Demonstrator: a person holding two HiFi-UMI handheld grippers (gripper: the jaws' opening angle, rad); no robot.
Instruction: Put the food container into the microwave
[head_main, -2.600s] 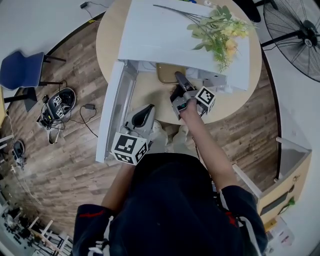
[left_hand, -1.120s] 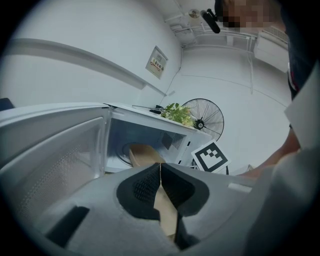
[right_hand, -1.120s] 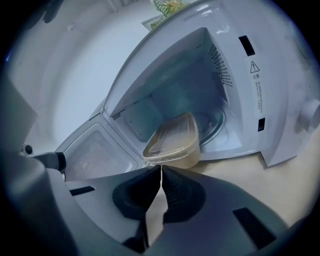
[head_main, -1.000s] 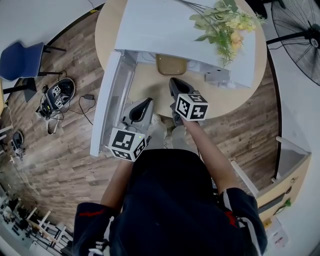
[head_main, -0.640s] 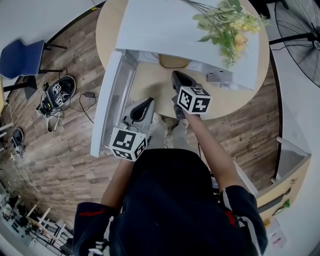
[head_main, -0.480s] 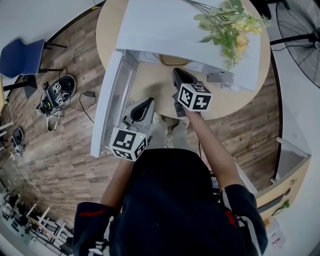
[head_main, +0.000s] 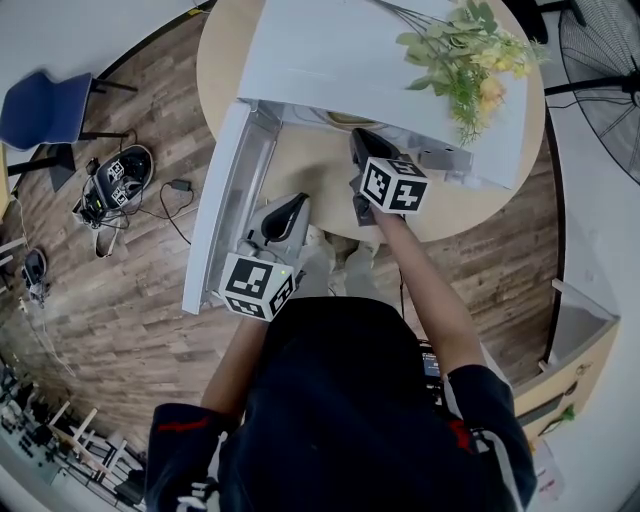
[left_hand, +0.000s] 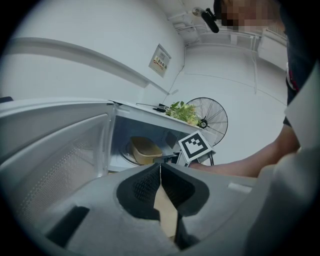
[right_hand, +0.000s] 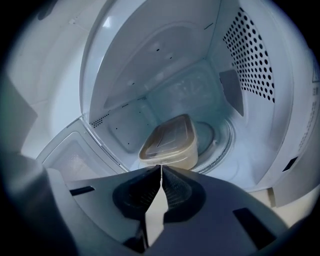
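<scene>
The round wooden table (head_main: 480, 205) takes up the 12 o'clock side of the room from where the person stands, and the white microwave (head_main: 330, 50) sits across it with its mouth facing them. Its door (head_main: 225, 200) is swung fully open and hangs out towards 10 o'clock. A standing fan (head_main: 600, 50) is off at 2 o'clock, a blue chair (head_main: 40, 110) at 9 o'clock on the floor. A spray of yellow-green flowers (head_main: 465, 60) lies on the microwave's top at 1 o'clock.

The person's right arm is stretched almost straight ahead, forearm bare, reaching to 12 o'clock. The right gripper (right_hand: 161, 167) points slightly downwards into the oven cavity, its marker cube just outside the opening. Its jaws are pressed together with nothing between them.

The left arm is bent and tucked close to the body. The left gripper (left_hand: 160, 165) is held low at about 11 o'clock, just beside the open door's inner face and outside the cavity. It also tilts gently down, its jaws closed tip to tip and empty.

The food container (right_hand: 170, 142), tan with its lid on, rests inside the microwave on the glass turntable. It is directly past the right gripper's tips at 12 o'clock. I can't make out whether they touch it.
</scene>
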